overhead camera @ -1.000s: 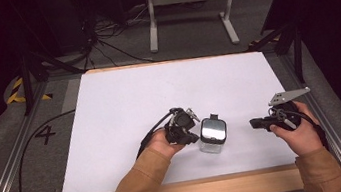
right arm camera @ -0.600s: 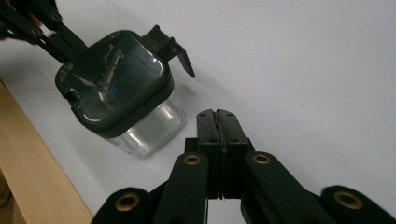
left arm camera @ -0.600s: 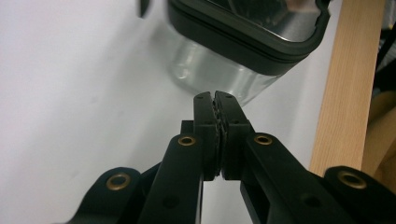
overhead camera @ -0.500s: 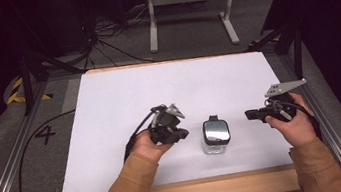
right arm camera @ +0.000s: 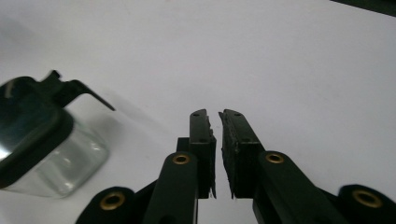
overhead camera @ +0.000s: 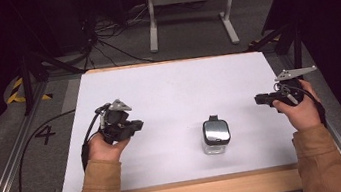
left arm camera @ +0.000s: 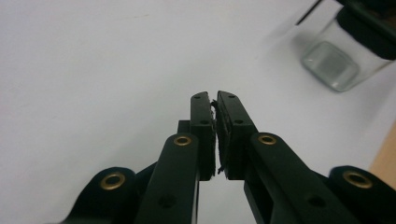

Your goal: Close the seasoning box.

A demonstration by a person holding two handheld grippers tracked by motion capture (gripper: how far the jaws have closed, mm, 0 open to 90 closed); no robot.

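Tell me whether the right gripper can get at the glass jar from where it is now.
Probably yes. The right gripper points toward the glass jar, and only bare white table lies between them. Its jaws stand a narrow slit apart, with nothing held, so they would need to open wider first.

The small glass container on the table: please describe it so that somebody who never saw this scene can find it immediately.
On the white table top, look near the front edge, right of the middle. The glass container stands there alone between the person's two hands, clear and square-sided, with a black lid and clasp.
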